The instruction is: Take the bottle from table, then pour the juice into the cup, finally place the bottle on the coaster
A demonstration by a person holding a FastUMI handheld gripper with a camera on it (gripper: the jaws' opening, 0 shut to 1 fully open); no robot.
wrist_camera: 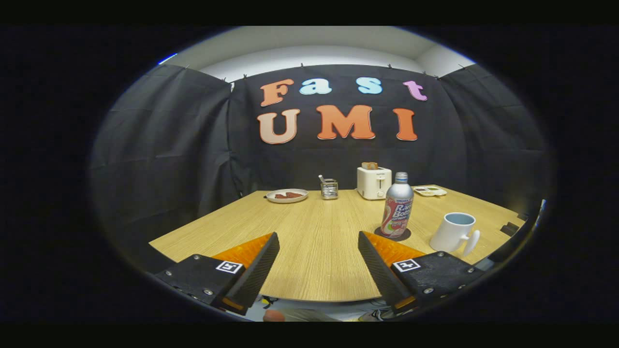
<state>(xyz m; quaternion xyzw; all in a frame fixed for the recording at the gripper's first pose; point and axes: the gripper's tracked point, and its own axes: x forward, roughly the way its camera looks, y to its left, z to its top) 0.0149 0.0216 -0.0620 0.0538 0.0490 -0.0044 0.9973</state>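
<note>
Gripper view: the gripper (pixel 319 241) hangs over the near edge of the table (pixel 309 227) with its fingers wide apart and nothing between them, only bare wood in the gap.

The bottle (pixel 397 205) stands upright at about one o'clock from the fingers, just beyond the right one, cap on. It sits on a dark round coaster (pixel 392 235), which is where the task wants it at the end. Judging from that, either the job is finished and the gripper has let go, or the bottle simply starts on its coaster; which of the two cannot be told here.

The cup (pixel 453 233) stands at about two o'clock, just beside the bottle on its right, mouth up and handle turned toward the gripper. That closeness would keep a pour short. Whether there is juice in it cannot be seen from this low angle.

Along the far edge of the table, well apart from the work, are a plate (pixel 287 195) at eleven o'clock, a small wire holder (pixel 329 188) at twelve, a toaster (pixel 374 182) behind the bottle, and a flat tray (pixel 430 191) beyond the cup.
</note>
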